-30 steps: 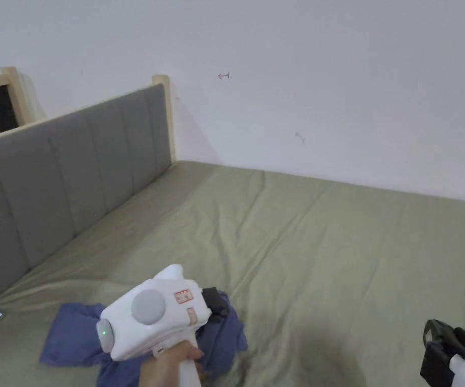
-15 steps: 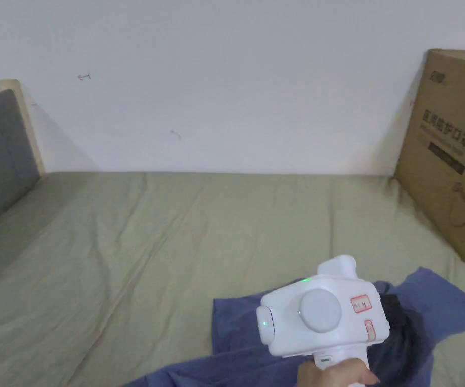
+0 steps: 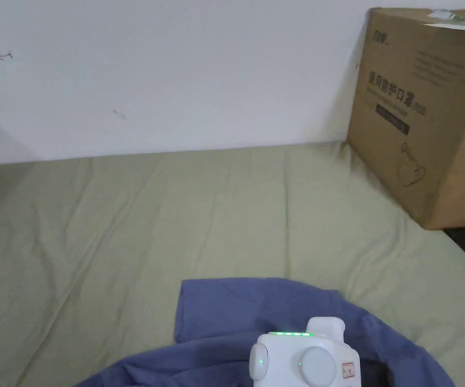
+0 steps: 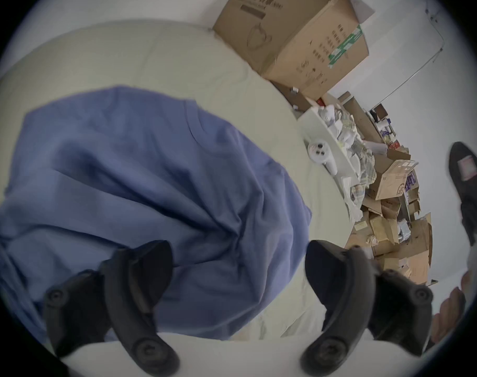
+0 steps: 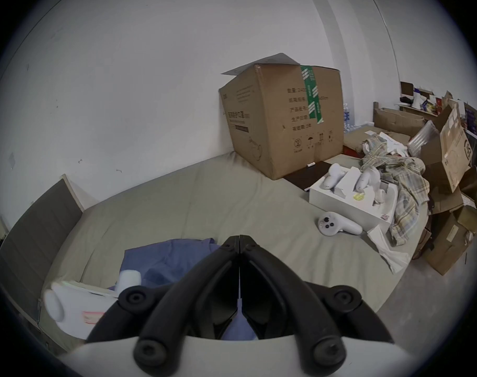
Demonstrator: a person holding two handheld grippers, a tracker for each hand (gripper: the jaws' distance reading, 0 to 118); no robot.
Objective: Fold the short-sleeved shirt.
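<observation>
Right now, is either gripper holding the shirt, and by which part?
Neither. The left gripper hangs open over the blue shirt; the right gripper is shut on nothing.

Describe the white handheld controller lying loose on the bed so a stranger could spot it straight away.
Start at the big cardboard box standing against the wall at the bed's far end. In front of it lies a flat white tray holding similar white pieces. The controller lies alone on the green sheet beside that tray, dark buttons up on its round head.
</observation>
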